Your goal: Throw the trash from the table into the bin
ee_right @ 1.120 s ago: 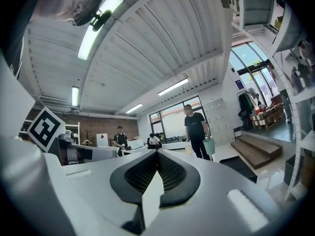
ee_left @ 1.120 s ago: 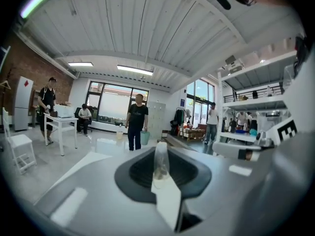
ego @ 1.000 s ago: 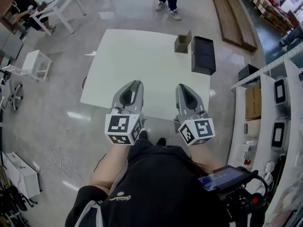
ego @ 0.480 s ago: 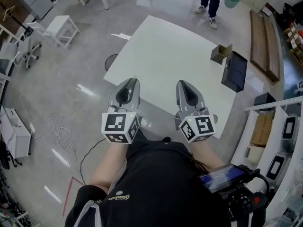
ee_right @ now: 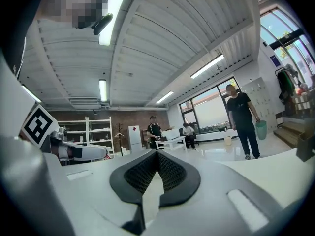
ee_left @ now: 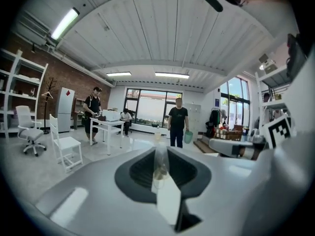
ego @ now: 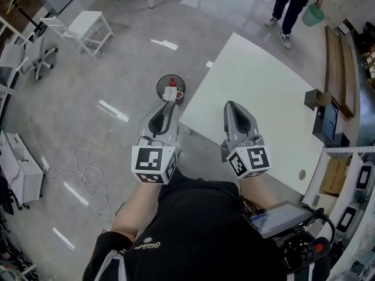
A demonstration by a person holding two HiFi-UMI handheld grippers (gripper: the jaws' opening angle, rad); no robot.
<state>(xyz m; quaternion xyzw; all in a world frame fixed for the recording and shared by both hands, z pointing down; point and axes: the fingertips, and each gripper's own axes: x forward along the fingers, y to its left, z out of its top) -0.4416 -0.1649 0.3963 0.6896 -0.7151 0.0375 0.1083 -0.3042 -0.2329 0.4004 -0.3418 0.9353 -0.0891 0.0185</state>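
Note:
A round black bin (ego: 159, 85) stands on the floor off the corner of the white table (ego: 258, 98); a red-capped bottle (ego: 172, 81) and something white lie in it. My left gripper (ego: 167, 105) hangs over the floor with its tip at the bin's near rim. It is shut on a thin clear plastic piece (ee_left: 159, 163), which sticks up between the jaws of that gripper (ee_left: 160, 154). My right gripper (ego: 231, 105) is over the table's near edge. In the right gripper view that gripper (ee_right: 156, 154) has its pads meeting, with nothing between them.
A brown cardboard box (ego: 317, 98) and a black tray (ego: 327, 122) sit at the table's far right. A person with a green bucket (ego: 313, 14) stands beyond the table. A white chair (ego: 88, 27) and a floor cable (ego: 88, 171) are to the left, and shelves line the right.
Both grippers have swung left, from over the table toward its corner. The bin has come into view in front of the left gripper. Neither jaw gap has changed.

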